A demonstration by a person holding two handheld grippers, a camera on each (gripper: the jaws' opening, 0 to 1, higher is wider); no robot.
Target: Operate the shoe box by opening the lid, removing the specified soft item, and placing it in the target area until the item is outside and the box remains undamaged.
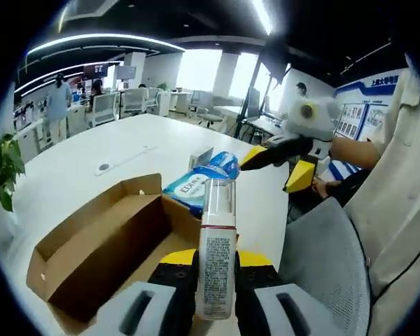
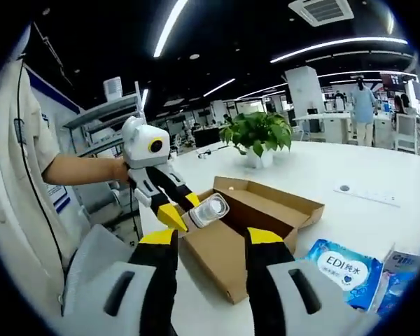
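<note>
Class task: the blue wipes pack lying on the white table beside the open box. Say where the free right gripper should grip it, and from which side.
Grip the wipes pack by its near edge, coming from above with the right gripper. It lies flat and soft, so fingers can pinch a thin edge, not its broad face.

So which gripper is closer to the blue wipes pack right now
Right. The right gripper hangs open beside the wipes pack, while the left gripper sits across the open box, clamped on a bottle.

Brown shoe box (image 1: 105, 245), white bottle (image 1: 216, 259), blue wipes pack (image 2: 341, 271), possibly white-lettered.
</note>
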